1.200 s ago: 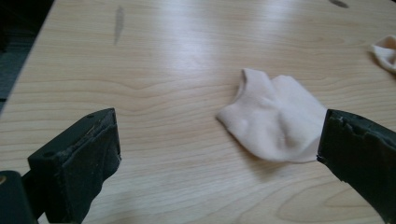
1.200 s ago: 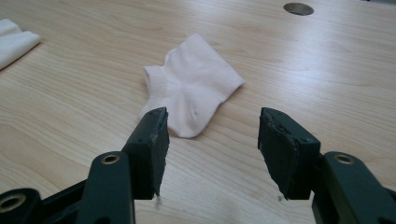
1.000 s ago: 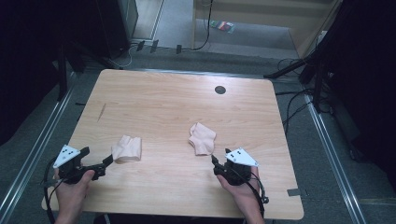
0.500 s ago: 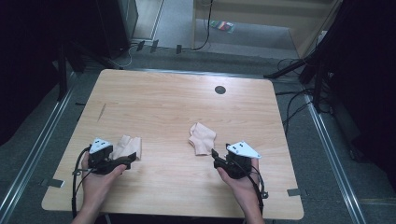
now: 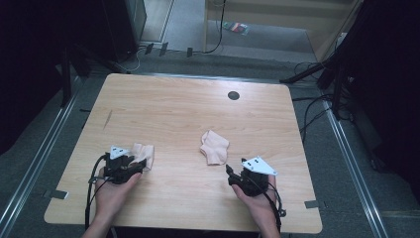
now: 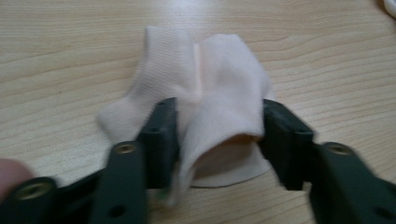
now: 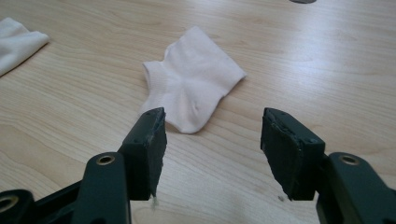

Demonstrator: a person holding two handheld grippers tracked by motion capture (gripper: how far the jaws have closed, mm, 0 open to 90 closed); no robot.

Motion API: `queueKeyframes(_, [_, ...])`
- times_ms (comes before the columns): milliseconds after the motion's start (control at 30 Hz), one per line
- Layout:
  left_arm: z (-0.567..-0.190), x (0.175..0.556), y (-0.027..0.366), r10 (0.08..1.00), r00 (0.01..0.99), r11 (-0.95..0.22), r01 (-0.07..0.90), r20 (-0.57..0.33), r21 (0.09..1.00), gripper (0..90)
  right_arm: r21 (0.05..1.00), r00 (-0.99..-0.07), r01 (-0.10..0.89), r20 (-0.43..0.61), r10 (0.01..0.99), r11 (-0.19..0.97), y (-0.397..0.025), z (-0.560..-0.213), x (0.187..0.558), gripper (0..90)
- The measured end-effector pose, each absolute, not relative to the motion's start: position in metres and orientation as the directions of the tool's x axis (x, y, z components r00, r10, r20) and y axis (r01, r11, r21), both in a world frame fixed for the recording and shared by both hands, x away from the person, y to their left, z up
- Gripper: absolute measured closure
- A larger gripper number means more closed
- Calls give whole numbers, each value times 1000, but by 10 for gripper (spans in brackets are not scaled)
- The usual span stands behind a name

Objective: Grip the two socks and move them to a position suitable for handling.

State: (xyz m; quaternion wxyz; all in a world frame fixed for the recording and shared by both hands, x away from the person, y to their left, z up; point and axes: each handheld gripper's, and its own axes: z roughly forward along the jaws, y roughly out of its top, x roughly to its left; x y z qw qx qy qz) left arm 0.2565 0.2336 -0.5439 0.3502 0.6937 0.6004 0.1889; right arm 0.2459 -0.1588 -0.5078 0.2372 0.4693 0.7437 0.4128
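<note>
On the light wooden desk (image 5: 188,114) we see two small pale pink ankle socks. The left sock (image 5: 144,153) lies near the left near corner, and the right sock (image 5: 215,147) lies nearer the middle of the desk, well apart from the first.

Our left gripper (image 5: 130,167) sits right at the near edge of the left sock. In the left gripper view, this gripper (image 6: 219,135) has its two black jaws spread on either side of a raised fold of the sock (image 6: 210,88); the left jaw lies against the fabric, the right jaw touches or nearly touches the fold's right edge, and part of the sock bulges up between them. The jaws are apart, not clenched, so we read the gripper as released around the cloth rather than pinching it. The rest of the sock lies flat on the desk, its ribbed cuff pointing to the far side.

Our right gripper (image 5: 231,172) rests on the desk just near of the right sock, without touching it. In the right gripper view, this gripper (image 7: 212,133) stands with its jaws wide apart and holds nothing; the right sock (image 7: 194,79) lies flat just beyond the jaw tips, its toe end pointing towards them. A corner of the left sock (image 7: 16,42) shows at the far left edge of that view.

A small dark round grommet (image 5: 233,95) sits in the desk near its far edge.
</note>
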Motion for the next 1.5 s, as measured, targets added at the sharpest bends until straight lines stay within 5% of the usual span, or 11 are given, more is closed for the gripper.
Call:
queueKeyframes(67, [-546, 254, 241, 952, 242, -33, 695, -190, 718, 785, 831, -428, 520, 55, 902, 196, -163, -509, 246, 417])
queueKeyframes(133, [-544, 252, 242, 947, 254, -32, 688, -199, 725, 830, 827, -417, 534, 76, 906, 177, -165, -510, 246, 417])
queueKeyframes(600, [-506, 208, 182, 882, 442, -126, 556, -164, 822, 849, 832, -488, 504, 52, 871, 233, -150, -509, 239, 401])
queueKeyframes(1033, [-529, 200, 125, 843, 523, -243, 579, -126, 778, 846, 823, -531, 499, 44, 846, 271, -137, -511, 234, 398])
queueKeyframes(1133, [-539, 207, 122, 848, 499, -211, 628, -179, 749, 730, 821, -538, 499, 42, 842, 278, -134, -512, 234, 397])
queueKeyframes(1167, [-539, 207, 121, 851, 493, -206, 630, -180, 749, 514, 819, -542, 498, 38, 840, 284, -132, -512, 234, 396])
queueKeyframes(1267, [-531, 206, 132, 826, 510, -161, 619, -238, 769, 209, 815, -549, 503, 43, 835, 289, -128, -511, 233, 409])
queueKeyframes(1333, [-527, 206, 140, 814, 517, -138, 617, -266, 775, 136, 814, -554, 511, 65, 830, 277, -121, -508, 231, 452])
queueKeyframes(1500, [-514, 210, 185, 828, 466, -25, 587, -312, 810, 138, 822, -598, 498, 94, 796, 277, -99, -499, 225, 533])
